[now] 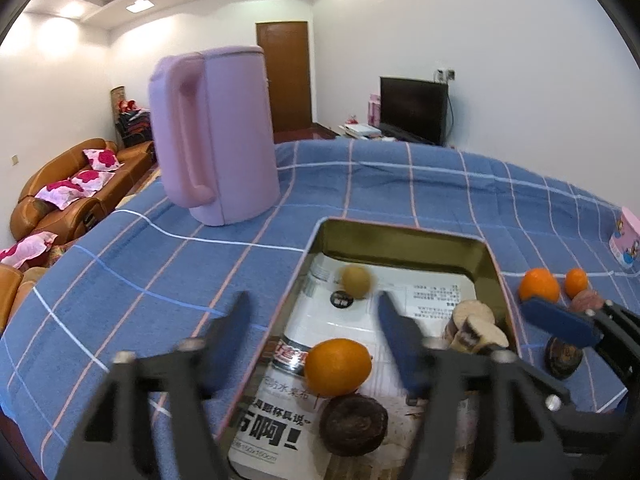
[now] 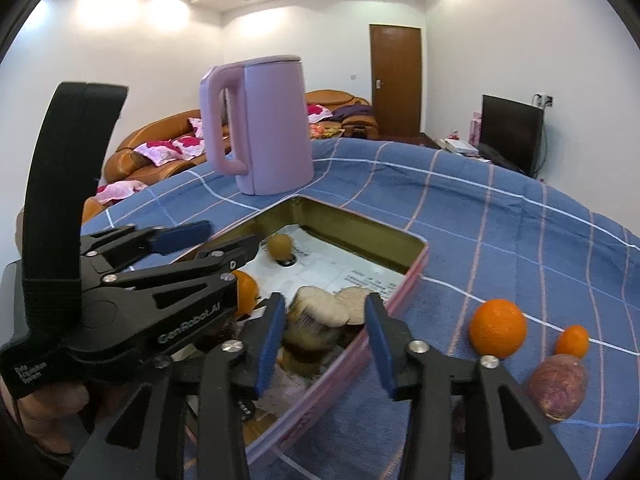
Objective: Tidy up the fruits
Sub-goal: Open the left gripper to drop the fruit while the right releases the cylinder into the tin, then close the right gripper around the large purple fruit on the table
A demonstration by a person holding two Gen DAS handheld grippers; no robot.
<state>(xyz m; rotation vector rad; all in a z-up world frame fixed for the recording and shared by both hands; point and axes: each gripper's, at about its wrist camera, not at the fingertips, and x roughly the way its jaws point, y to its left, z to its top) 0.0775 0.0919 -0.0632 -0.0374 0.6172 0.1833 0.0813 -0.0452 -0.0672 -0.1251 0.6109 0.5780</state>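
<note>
A pink-rimmed tin tray (image 1: 400, 229) (image 2: 360, 216) lined with newspaper sits on the blue checked cloth. In it lie an orange (image 1: 338, 366) (image 2: 247, 292), a dark brown round fruit (image 1: 354, 424), a small yellow-brown fruit (image 1: 356, 282) (image 2: 280, 245) and pale cut chunks (image 1: 476, 328) (image 2: 316, 320). My left gripper (image 1: 316, 332) (image 2: 224, 236) is open above the tray, nothing between its pads. My right gripper (image 2: 326, 340) is open too, with the blurred chunks just beyond its fingers (image 1: 560, 320). On the cloth to the right lie two oranges (image 2: 498, 328) (image 2: 572, 342) and a purple sweet potato (image 2: 558, 386).
A lilac kettle (image 1: 216, 136) (image 2: 264, 124) stands on the cloth behind the tray's far left corner. A dark round fruit (image 1: 564, 356) lies by the tray's right wall. A pink cup (image 1: 626, 236) is at the far right. The table drops off to the left, towards the sofa.
</note>
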